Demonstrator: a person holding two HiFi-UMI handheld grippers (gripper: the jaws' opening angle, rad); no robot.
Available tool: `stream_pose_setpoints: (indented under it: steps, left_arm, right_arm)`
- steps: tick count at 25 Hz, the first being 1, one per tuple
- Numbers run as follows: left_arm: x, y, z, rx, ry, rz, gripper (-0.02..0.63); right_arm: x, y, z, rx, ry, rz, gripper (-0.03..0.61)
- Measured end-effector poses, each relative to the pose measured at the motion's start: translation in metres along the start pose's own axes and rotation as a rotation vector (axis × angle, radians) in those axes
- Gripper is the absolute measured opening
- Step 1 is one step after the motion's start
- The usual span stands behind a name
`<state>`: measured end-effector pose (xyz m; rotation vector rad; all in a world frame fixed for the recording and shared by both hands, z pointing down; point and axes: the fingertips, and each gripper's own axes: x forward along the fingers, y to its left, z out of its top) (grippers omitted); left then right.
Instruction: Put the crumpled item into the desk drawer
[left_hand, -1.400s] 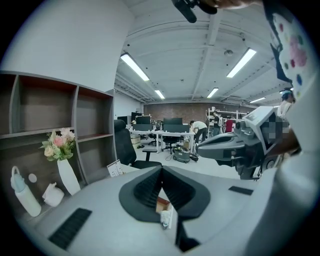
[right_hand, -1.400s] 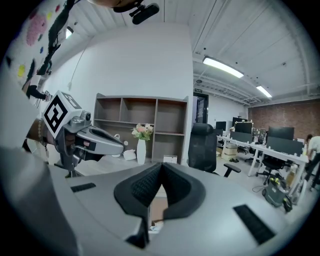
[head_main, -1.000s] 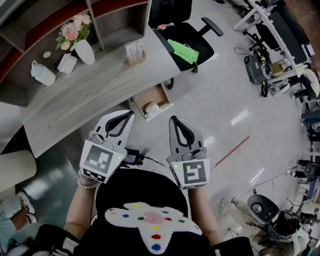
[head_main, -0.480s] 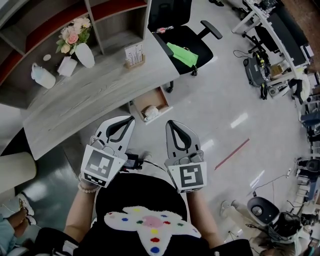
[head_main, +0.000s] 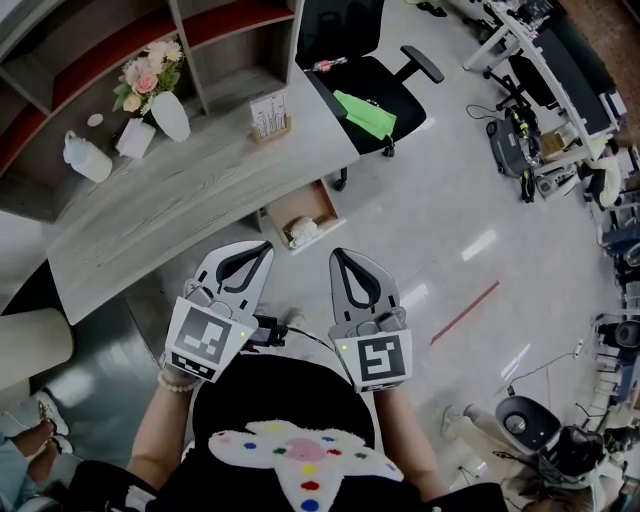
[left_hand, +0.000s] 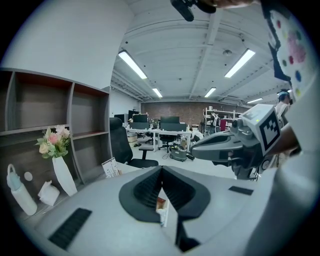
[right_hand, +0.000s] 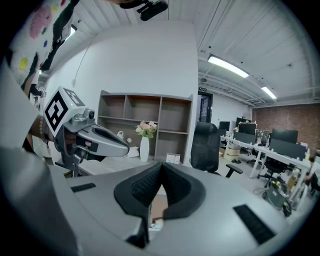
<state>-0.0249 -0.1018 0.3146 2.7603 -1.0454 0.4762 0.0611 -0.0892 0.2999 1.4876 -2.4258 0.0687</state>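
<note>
Hanging side by side over the glossy pale floor (head_main: 440, 200), the left gripper (head_main: 262, 248) and the right gripper (head_main: 341, 254) both point toward the long grey wood-grain bench (head_main: 200, 170). The left gripper's black ribbed jaws are pressed together with nothing between them, as its own view shows (left_hand: 161, 172). The right gripper's jaws are likewise fully closed and empty (right_hand: 161, 167). Just ahead of the jaws, the light-brown wooden drawer (head_main: 296, 201) stands pulled out from under the bench, and the crumpled white item (head_main: 303, 229) lies inside it near the front edge, well apart from both grippers. On the bench stand a white vase of pink flowers (head_main: 168, 105), a white bottle (head_main: 85, 158) and a small card stand (head_main: 270, 105). Beside the bench's far end is a black office chair (head_main: 360, 60) with a green cloth (head_main: 365, 108) on its seat.
</note>
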Motion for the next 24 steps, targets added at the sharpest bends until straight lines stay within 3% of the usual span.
stream_pose_setpoints:
  steps: [24]
  left_arm:
    - [-0.002, -0.011, -0.001, 0.011, 0.014, -0.029, 0.011]
  right_arm:
    - [-0.004, 0.008, -0.002, -0.011, 0.011, 0.014, 0.005]
